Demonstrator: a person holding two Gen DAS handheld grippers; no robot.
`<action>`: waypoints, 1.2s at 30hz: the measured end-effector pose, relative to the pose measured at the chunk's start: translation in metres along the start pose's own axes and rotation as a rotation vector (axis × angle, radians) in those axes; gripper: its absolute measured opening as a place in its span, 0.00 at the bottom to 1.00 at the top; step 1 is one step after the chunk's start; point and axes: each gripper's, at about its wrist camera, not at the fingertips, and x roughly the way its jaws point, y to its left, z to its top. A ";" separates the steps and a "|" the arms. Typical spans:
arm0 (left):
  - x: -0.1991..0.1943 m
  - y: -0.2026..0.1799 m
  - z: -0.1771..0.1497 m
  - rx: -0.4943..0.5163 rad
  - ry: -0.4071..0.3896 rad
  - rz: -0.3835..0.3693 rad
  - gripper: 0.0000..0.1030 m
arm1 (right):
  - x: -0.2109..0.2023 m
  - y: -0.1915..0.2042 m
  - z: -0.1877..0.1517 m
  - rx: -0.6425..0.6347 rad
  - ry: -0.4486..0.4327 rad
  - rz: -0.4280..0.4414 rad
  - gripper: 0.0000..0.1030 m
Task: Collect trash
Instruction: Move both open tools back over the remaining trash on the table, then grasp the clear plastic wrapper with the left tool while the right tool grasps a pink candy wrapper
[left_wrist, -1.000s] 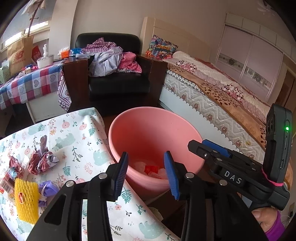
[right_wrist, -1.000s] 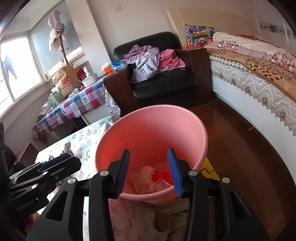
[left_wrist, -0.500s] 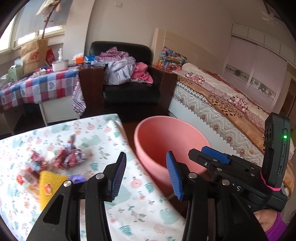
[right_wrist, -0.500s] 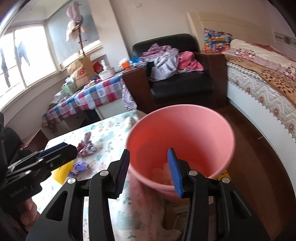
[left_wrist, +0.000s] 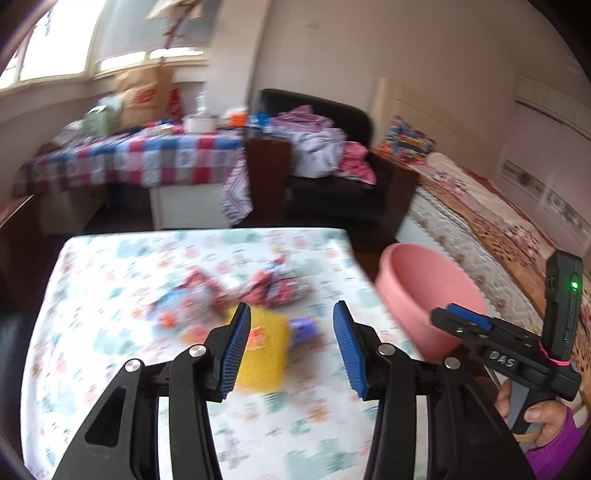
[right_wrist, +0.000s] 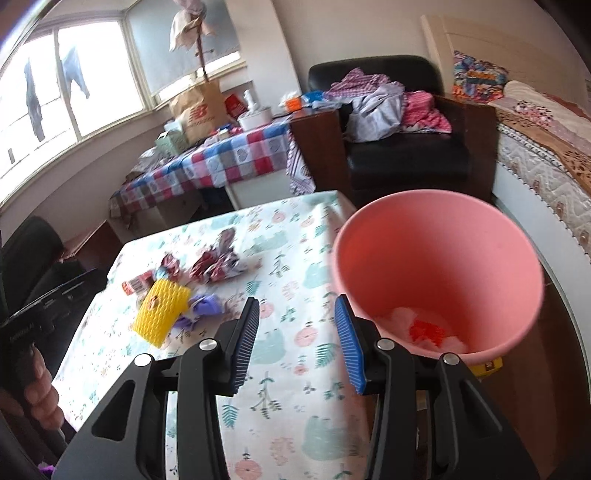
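Observation:
A pink bin (right_wrist: 436, 273) stands off the table's right edge, with white and red scraps (right_wrist: 424, 328) at its bottom; it also shows in the left wrist view (left_wrist: 428, 291). On the floral tablecloth (right_wrist: 280, 369) lie a yellow foam net (right_wrist: 160, 312), a purple wrapper (right_wrist: 203, 306) and red crumpled wrappers (right_wrist: 218, 264). My left gripper (left_wrist: 291, 345) is open and empty above the yellow net (left_wrist: 264, 354). My right gripper (right_wrist: 295, 339) is open and empty over the table, next to the bin.
A checkered table (right_wrist: 221, 158) with a paper bag and boxes stands behind. A black armchair (right_wrist: 402, 147) holds clothes. A bed (right_wrist: 543, 147) runs along the right. The left wrist view is blurred.
Both grippers have swung left from over the bin toward the table; the trash pile now sits in front of the left gripper. Both stay open and empty.

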 end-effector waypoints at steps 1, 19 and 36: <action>-0.001 0.009 -0.002 -0.014 0.001 0.019 0.44 | 0.003 0.004 0.000 -0.008 0.010 0.005 0.42; 0.049 0.106 -0.019 -0.235 0.095 0.086 0.34 | 0.046 0.044 -0.003 -0.076 0.123 0.041 0.42; 0.053 0.110 -0.017 -0.230 0.083 0.040 0.00 | 0.087 0.062 0.025 -0.079 0.135 0.116 0.42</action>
